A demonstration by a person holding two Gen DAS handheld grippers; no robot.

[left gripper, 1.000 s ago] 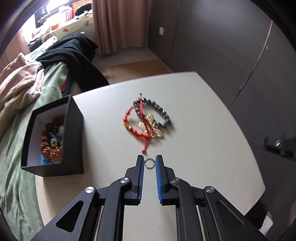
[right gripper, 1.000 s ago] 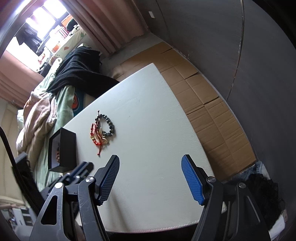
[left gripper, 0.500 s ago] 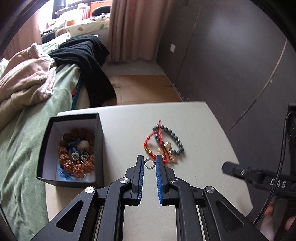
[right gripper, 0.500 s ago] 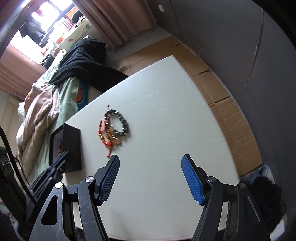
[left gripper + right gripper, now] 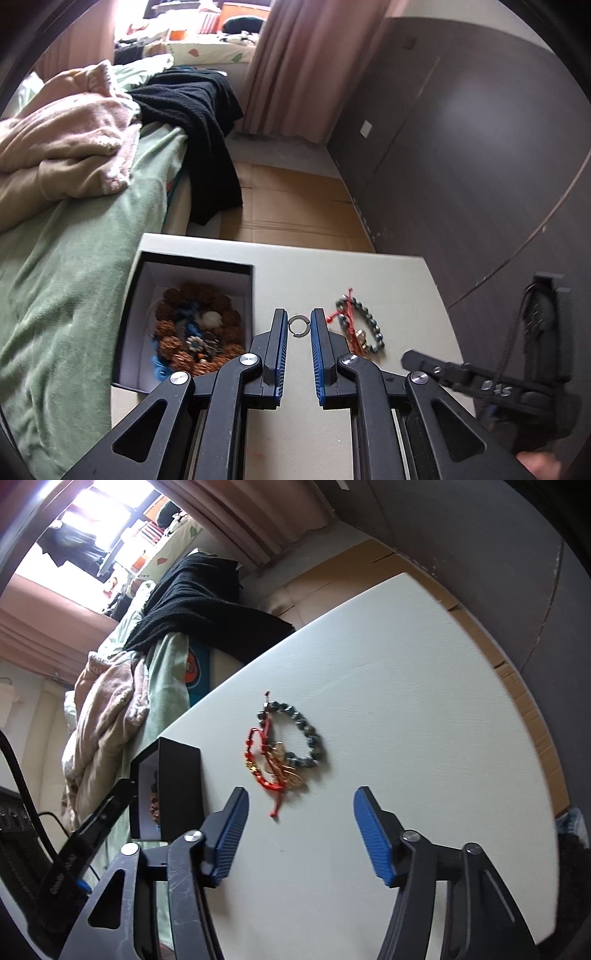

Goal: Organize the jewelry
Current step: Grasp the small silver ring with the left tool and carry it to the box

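Metal, thin and silvery: the small ring (image 5: 298,325) I am carrying is light and rigid, and it looks smooth enough to slip or flip out if the grip shifts. It is pinched edge-on across its width at the very tips of my left hand-held gripper (image 5: 298,328), whose blue pads are nearly together with only the ring between them. I judge that a hold this close to the tips leaves little margin, so I would keep it level. It hangs above the counter (image 5: 369,280), just beside the right wall of the black box (image 5: 192,264), where brown beaded pieces and a blue one already lie.

The rest is softer stuff. On the counter the dark bead bracelet (image 5: 301,731), the red cord bracelet (image 5: 260,764) and a gold piece (image 5: 286,768) lie tangled, touching and partly overlapping. Beads on a string will sag and drape; the cord is limp. I would take hold across a run of beads or the knotted cord, and expect one lifted piece to drag its neighbours.

My right hand-held gripper (image 5: 299,821) is spread wide with its jaws closing. Nothing is between them, and the loose tail of the red cord lies just ahead.
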